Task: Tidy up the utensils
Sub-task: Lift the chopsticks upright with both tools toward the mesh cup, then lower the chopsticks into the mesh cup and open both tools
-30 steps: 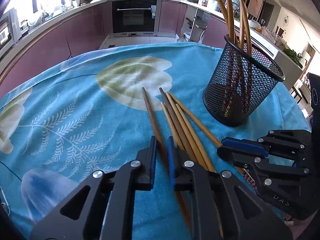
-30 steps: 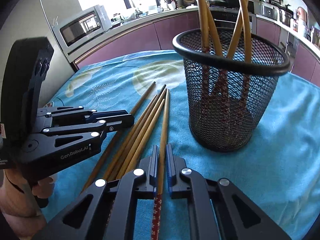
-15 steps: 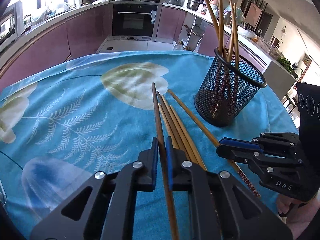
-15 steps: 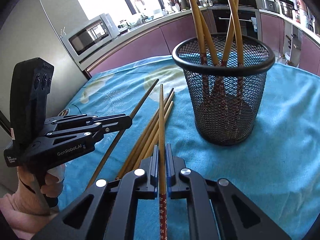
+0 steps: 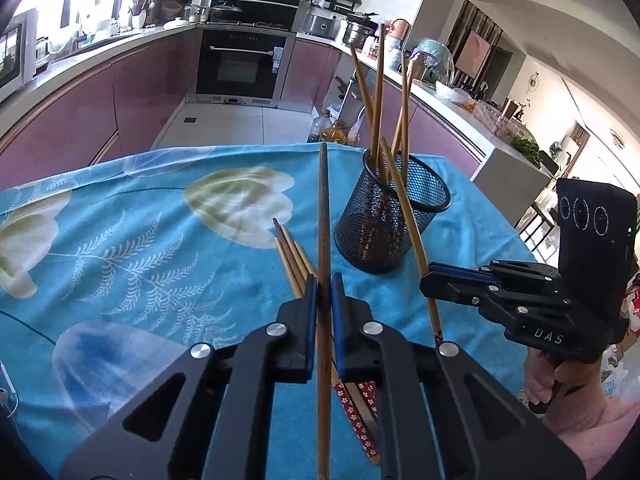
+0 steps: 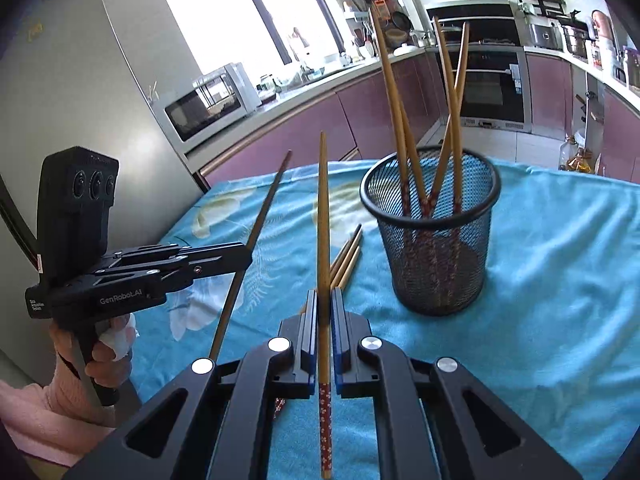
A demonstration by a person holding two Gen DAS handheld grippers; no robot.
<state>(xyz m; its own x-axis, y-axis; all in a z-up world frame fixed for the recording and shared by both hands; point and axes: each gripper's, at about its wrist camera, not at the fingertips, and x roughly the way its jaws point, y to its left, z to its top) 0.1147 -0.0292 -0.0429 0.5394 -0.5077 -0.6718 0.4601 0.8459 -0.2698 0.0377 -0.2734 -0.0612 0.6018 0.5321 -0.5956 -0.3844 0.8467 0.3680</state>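
Left tool (image 5: pixel 324 292) and right tool (image 6: pixel 325 304), each clamping one chopstick, now lifted off desk toward mesh cup (image 6: pixel 432 240).

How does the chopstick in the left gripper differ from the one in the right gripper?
The left gripper's chopstick is darker brown and plain along its visible length; the right gripper's chopstick is lighter, with a red flowered end. Both are clamped in shut jaws, lifted off the blue cloth, tips pointing away.
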